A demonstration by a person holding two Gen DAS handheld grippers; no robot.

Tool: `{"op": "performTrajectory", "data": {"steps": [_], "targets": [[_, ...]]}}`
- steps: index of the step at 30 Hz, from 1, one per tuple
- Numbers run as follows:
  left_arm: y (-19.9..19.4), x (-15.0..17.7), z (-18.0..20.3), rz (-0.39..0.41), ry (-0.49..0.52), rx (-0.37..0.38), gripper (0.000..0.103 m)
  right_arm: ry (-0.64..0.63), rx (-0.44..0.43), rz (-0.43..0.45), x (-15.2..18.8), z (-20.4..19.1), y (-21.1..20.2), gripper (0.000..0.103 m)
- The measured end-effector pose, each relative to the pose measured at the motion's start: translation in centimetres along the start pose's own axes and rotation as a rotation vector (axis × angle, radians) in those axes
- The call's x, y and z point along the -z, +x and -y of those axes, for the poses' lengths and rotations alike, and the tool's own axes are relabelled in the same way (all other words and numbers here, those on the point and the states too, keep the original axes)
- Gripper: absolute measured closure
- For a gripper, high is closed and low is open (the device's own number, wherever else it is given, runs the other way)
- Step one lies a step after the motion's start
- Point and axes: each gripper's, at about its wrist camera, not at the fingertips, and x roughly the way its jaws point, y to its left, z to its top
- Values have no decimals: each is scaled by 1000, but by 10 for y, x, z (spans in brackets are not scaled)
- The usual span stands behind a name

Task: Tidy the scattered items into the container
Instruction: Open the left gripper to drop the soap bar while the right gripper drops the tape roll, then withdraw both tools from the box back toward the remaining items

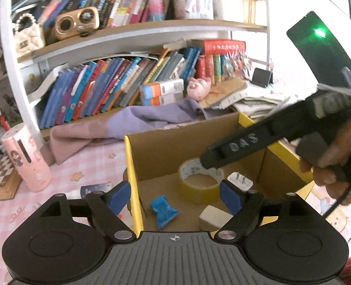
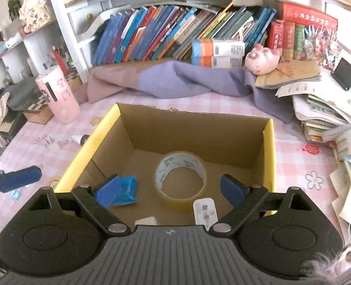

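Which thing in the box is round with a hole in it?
The tape roll in the cardboard box. The blue wrapper, white plug and pale block have no hole.

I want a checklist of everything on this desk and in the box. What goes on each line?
Surface: pink checked tablecloth with stars and flowers.
Job's things: cardboard box holds a tape roll, blue wrapper, white plug and pale block; a small bottle lies outside, left of the box.
Clutter: pink tube, purple cloth, paper piles.
Grippers: left gripper and right gripper, jaws open, empty.
Cables: nothing seen.
Surroundings: bookshelf, pink plush.
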Motion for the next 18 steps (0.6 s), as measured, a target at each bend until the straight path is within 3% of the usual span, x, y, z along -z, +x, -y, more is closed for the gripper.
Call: {"op": "performTrajectory", "data": {"steps": [8,18], "targets": [[-18,7,0,30,-19,-17,14,-31,56,82,16,-12,-24,11],[-44,20,-6,55,-35,-22,2,-13,192,279,53,-29,-69,8]]}}
